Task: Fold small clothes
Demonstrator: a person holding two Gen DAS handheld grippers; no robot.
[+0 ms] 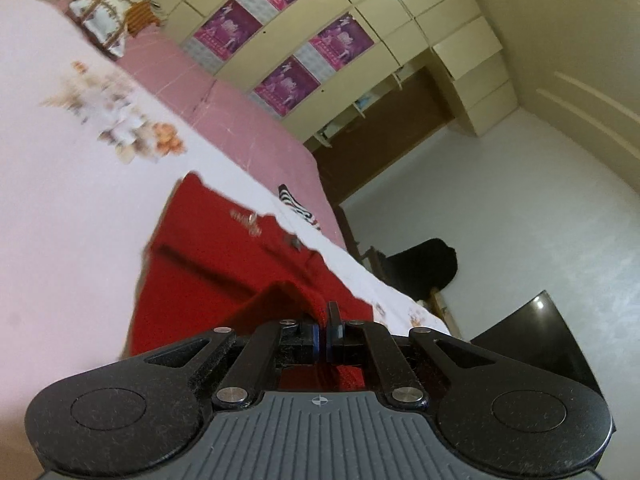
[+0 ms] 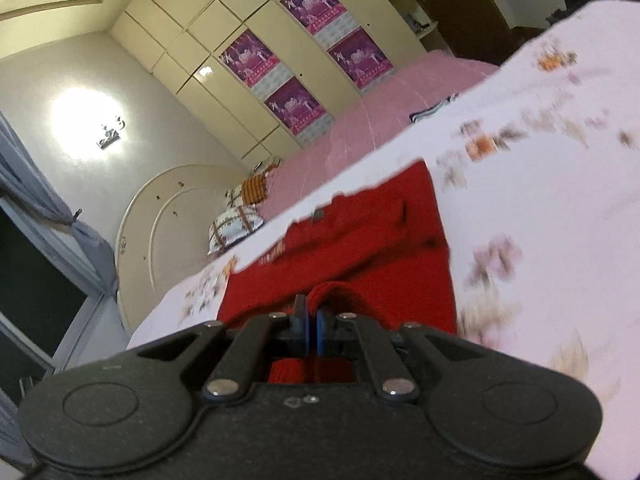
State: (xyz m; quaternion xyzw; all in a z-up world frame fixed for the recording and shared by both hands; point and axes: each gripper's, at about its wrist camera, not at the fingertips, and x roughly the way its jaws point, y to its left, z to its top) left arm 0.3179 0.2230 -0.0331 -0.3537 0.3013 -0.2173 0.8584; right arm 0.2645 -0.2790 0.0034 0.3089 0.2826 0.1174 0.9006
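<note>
Left claw (image 1: 323,330) and right claw (image 2: 310,326) each pinch the red garment (image 1: 224,256) edge; posters (image 2: 294,106) ahead, text unreadable.

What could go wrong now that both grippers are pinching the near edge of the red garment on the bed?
The left gripper and right gripper each pinch only a small bunch of the red garment, so an edge could slip free mid-fold. If the two sides are carried unevenly, the fold may land skewed. The garment lies on a loose floral sheet, which might drag or wrinkle under it.
</note>
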